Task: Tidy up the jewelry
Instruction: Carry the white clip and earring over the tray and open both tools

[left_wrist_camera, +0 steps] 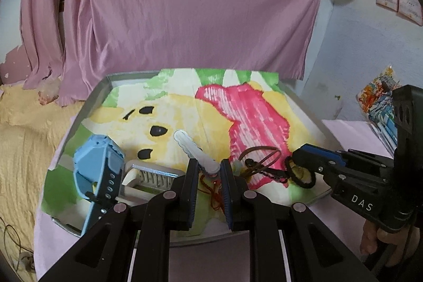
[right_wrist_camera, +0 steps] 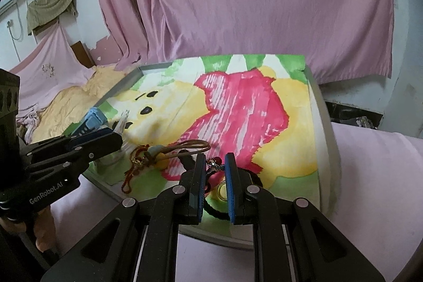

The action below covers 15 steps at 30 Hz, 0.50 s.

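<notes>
Left wrist view: tray (left_wrist_camera: 79,110) lined with painted cloth (left_wrist_camera: 253,107), jewelry heaped at near edge. Left gripper (left_wrist_camera: 208,171) parted, straddling white hair clip (left_wrist_camera: 197,151) above red cord (left_wrist_camera: 211,189); no contact seen. Right gripper (right_wrist_camera: 215,165) parted around dark beaded piece (right_wrist_camera: 214,167) beside black ring (left_wrist_camera: 301,175). Single strand to be isolated before closing; tangle risk judged high.

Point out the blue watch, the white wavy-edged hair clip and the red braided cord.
Blue watch (left_wrist_camera: 99,163), left wrist view, on its face.
White wavy-edged hair clip (left_wrist_camera: 194,149), left wrist view, mid-length of the clip.
Red braided cord (right_wrist_camera: 129,177), right wrist view, on its lower looped strand.
</notes>
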Tool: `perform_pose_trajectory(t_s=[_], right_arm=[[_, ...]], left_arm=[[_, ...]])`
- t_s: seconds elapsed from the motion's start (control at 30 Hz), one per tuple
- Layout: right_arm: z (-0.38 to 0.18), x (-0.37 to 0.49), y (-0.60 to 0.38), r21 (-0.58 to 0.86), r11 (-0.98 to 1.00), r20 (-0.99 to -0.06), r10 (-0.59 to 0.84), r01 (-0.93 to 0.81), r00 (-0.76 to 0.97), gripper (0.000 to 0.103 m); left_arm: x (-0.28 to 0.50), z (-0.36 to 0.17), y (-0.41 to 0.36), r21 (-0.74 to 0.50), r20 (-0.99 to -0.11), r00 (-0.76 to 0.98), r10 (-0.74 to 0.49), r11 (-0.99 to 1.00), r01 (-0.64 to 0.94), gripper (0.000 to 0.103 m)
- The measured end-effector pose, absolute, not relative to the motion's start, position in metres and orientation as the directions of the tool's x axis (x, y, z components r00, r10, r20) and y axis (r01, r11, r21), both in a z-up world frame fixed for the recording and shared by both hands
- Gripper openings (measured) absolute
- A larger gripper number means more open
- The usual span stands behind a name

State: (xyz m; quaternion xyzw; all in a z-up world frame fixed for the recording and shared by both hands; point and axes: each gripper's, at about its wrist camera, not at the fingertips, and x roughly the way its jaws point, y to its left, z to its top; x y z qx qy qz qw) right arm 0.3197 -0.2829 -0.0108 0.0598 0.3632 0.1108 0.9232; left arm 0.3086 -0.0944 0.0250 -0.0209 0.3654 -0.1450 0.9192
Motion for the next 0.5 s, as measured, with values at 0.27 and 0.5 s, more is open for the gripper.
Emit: perform_pose_trajectory(t_s=[0.27, 0.5], right_arm=[[-0.0195, 0.3254, -0.2778, 0.2, 0.966, -0.682, 0.256, -0.162, 0.685, 0.013], [-0.0206, 0.3268, -0.2771, 0.205, 0.966, -0.684, 0.258, -0.159, 0.683, 0.013]], left_arm=[[0.314, 0.016, -0.0956, -0.147, -0.7, 0.658, -0.279, 0.957, 0.25, 0.016], [0.3146, 0.0159, -0.0968, -0.149, -0.699, 0.656, -0.284, 0.956, 0.254, 0.016]])
